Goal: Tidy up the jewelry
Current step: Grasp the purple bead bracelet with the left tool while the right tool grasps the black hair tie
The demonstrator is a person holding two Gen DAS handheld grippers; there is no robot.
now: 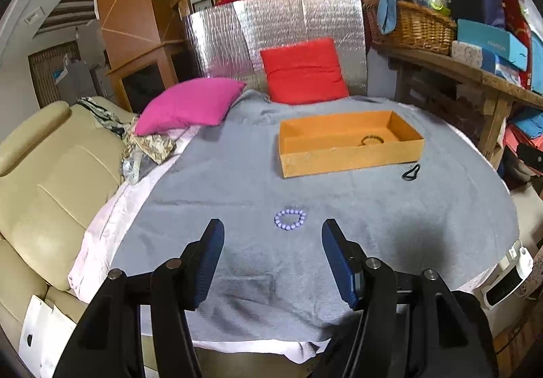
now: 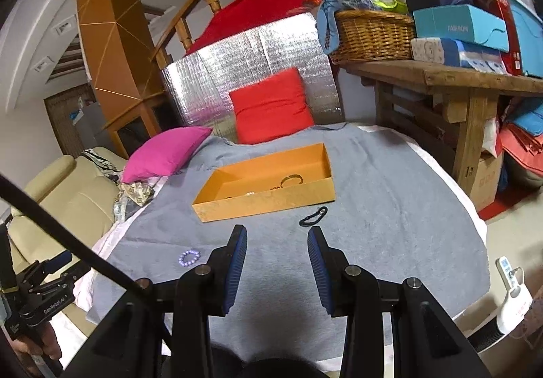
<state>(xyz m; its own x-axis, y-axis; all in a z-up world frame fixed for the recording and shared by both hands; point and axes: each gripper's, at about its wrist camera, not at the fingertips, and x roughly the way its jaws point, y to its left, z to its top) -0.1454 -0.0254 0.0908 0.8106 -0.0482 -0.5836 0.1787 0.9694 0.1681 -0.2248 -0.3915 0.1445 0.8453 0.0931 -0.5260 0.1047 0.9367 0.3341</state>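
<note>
While the left wrist view is looking straight over the lilac bead bracelet [image 1: 290,219], the right wrist view is catching it off at eight o'clock [image 2: 189,257] and is also showing the left gripper's black body [image 2: 40,289] at the frame's left edge, held in a person's hand [image 2: 25,349]. Both views are taking in the grey cloth [image 1: 237,181]. Left gripper [image 1: 273,230] is hanging with its jaws standing wide and empty above the cloth, the bracelet lying just beyond the tips at twelve o'clock. Right gripper [image 2: 277,237] is standing with a narrower gap, also gripping nothing. A black loop [image 2: 314,215] is lying just past its tips at one o'clock. Farther on, the orange box [image 2: 264,199] is sitting at twelve o'clock with a gold bangle [image 2: 291,179] inside. Only the right view is showing more small pieces [image 2: 251,193] in it.
</note>
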